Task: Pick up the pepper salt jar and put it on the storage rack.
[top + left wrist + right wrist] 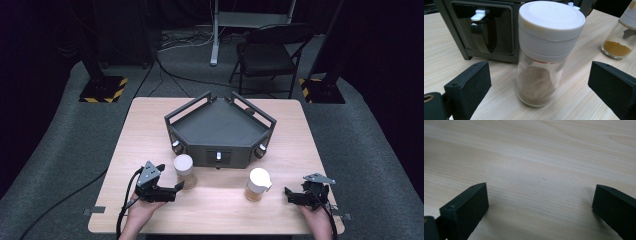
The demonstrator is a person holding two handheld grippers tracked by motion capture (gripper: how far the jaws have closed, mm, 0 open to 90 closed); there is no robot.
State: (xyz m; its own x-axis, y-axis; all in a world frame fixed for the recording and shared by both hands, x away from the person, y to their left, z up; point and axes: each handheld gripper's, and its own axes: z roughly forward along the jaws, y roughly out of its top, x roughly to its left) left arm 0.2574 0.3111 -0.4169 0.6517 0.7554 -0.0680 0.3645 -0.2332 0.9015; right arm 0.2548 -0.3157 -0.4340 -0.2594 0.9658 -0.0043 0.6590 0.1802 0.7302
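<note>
1. High view: a light wooden table (150, 125) stands on grey carpet, with a dark grey angular tray (220, 125) on it, past the centre from the person. A folding chair (267, 52) stands beyond the table.
2. Two glass spice jars with white lids stand upright in front of the tray, well apart from each other. The left jar (184, 171) holds greyish powder; the right jar (257, 184) holds orange-brown powder.
3. The left gripper (176, 187) rests low on the table with its jaws reaching toward the left jar, just beside its base.
4. Left gripper view: the jaws are spread wide on either side of the left jar (546, 55) and are not touching it. The tray's front wall, with a white latch (479, 15), rises close behind the jar. The right jar (621, 35) sits at the far right.
5. The right gripper (289, 192) lies near the table's right front corner, pointing at the right jar and apart from it.
6. Right gripper view: the jaws are wide open over bare wood (536, 165).
</note>
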